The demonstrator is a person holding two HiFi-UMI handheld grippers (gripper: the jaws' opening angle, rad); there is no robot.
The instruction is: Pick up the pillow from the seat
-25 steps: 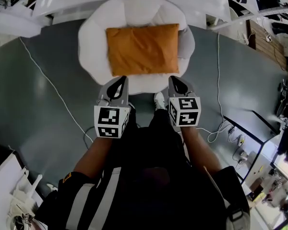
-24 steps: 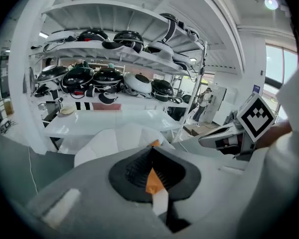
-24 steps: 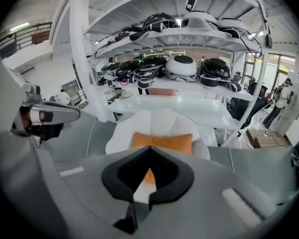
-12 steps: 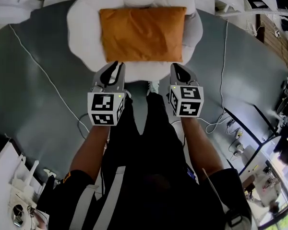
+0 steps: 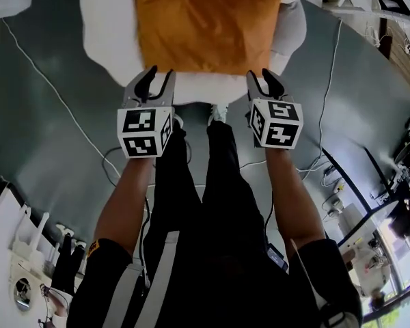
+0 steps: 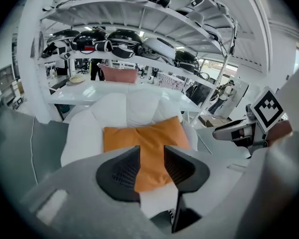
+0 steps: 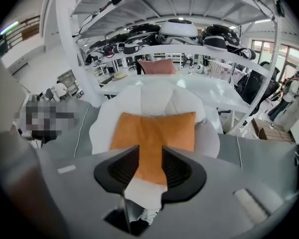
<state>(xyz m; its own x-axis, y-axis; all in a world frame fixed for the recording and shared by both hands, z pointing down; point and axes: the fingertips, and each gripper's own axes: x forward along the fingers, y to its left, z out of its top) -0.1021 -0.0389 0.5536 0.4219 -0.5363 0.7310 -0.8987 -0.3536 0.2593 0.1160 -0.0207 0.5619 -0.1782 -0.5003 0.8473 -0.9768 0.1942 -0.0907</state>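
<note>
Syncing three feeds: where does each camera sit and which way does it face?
Head view: on the person's head, facing steeply down at the orange rectangular fabric pillow on the white padded seat; arms, legs, left tongs, right tongs show.
Left gripper view: on the left tongs, facing along its jaws at the pillow.
Right gripper view: same, on right tongs.
All share the pillow; both tongs' jaws have just been opening, gripping nothing.

Orange pillow [image 5: 205, 29] lies (flat) on white seat [image 5: 109, 33].
</note>
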